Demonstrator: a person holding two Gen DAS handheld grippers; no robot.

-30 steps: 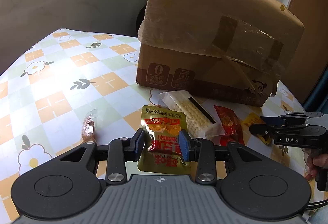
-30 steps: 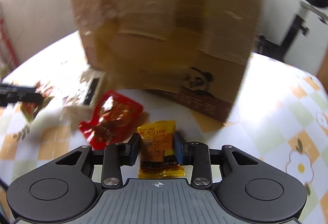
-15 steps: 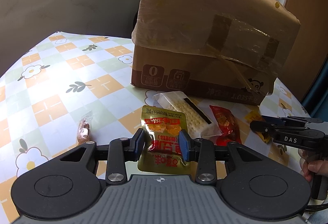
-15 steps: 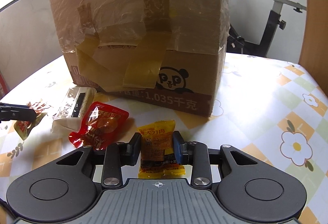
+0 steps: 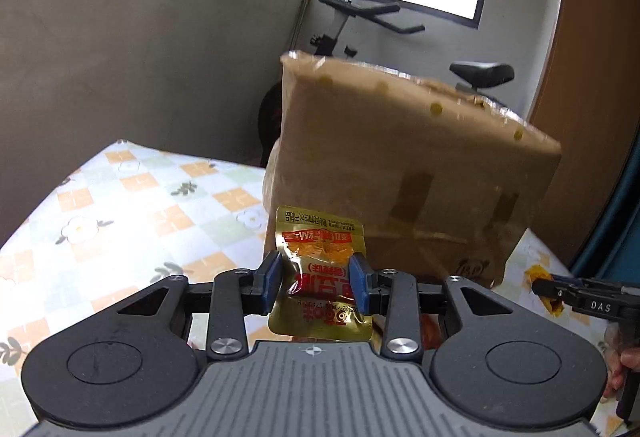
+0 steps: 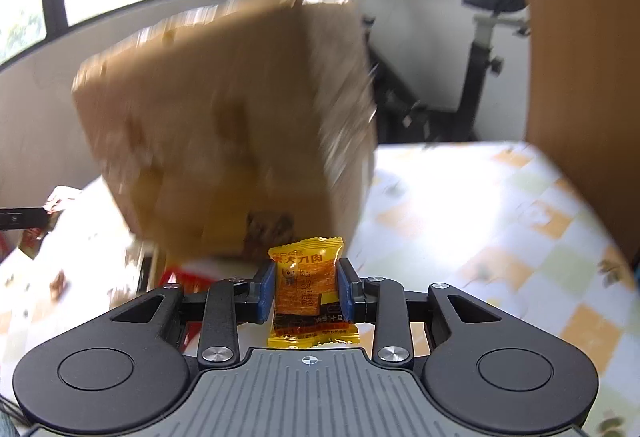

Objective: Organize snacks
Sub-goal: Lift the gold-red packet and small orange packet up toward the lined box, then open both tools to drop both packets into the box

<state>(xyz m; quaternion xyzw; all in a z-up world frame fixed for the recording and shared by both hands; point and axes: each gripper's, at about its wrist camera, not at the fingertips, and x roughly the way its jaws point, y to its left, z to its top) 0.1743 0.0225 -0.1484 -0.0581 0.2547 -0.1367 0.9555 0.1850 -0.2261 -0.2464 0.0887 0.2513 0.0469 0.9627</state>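
Snacks were in both of my grippers. My left gripper was clamped on a gold pouch with red print, its blue pads pressing the pouch's two sides, so that the pouch hung between them above the table. My right gripper was clenched on a yellow sachet with orange print, gripped by its sides and standing upright between the pads.

Ahead of both stood a big taped cardboard box on the checked, flowered tablecloth. In the right wrist view the box was blurred. Just in front of it, low on the left of that view, lay part of a red packet, mostly hidden behind my gripper.

At the far right of the left wrist view I saw the tip of the right gripper with the yellow sachet in it, and the fingers of a hand around its handle. An exercise bike stood behind the box, under the windows.
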